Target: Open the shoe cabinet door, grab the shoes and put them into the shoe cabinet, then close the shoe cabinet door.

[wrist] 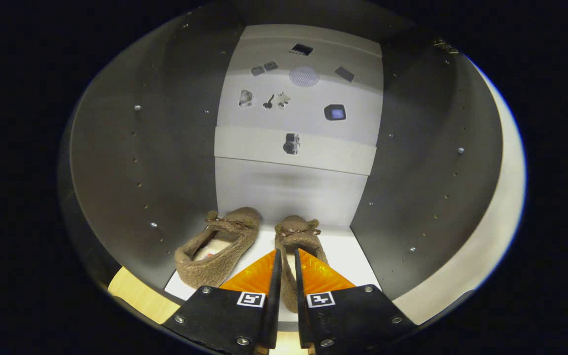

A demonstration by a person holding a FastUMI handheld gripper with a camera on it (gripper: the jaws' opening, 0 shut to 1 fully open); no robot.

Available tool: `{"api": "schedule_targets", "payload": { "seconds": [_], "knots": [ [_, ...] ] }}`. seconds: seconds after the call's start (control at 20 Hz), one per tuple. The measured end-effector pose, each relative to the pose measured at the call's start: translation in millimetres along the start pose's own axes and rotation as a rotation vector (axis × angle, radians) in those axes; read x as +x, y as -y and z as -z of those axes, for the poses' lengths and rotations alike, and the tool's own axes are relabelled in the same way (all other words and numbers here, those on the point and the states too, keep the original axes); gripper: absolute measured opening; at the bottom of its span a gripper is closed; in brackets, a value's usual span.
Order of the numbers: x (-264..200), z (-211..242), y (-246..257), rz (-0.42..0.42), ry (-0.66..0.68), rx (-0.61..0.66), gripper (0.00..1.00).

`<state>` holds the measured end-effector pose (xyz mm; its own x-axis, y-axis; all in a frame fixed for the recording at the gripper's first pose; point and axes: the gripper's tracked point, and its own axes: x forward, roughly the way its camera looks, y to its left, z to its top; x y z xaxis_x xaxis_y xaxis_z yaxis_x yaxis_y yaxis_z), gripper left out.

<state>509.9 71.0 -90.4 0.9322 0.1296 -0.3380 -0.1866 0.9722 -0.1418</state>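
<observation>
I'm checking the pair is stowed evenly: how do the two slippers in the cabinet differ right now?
The left slipper lies free and angled, its opening in view; the right slipper points straight at the back wall. The gripper is shut on the right slipper's side wall, while the left slipper lies beside the fingers. Both are brown, fuzzy, with bows.

Two fuzzy tan-brown shoes [254, 246], each with a thin darker brown bow and a pale lining, sat on the cabinet's white shelf [348, 256] between dark grey side walls [156, 162] dotted with small silvery studs, before a white back panel [289, 192] printed with small grey and black pictures.
</observation>
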Motion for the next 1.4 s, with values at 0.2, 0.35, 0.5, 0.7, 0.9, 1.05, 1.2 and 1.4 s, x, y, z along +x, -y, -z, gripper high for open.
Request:
{"api": "schedule_targets", "payload": {
  "seconds": [0.2,0.35,0.5,0.7,0.9,1.05,1.2,1.4],
  "knots": [
    [-38,-3,8,0.025,0.019,-0.006,0.16],
    [-68,-1,11,0.036,0.029,0.008,0.16],
    [-95,-2,9,0.037,0.042,0.032,0.16],
    [-143,0,11,0.059,0.071,0.042,0.16],
    [-191,6,9,0.067,0.091,0.031,0.16],
    [-229,10,6,0.055,0.102,0.055,0.16],
    [-270,12,15,0.070,0.125,0.053,0.16],
    [-328,22,33,0.098,0.154,0.078,0.16]
  ]
}}
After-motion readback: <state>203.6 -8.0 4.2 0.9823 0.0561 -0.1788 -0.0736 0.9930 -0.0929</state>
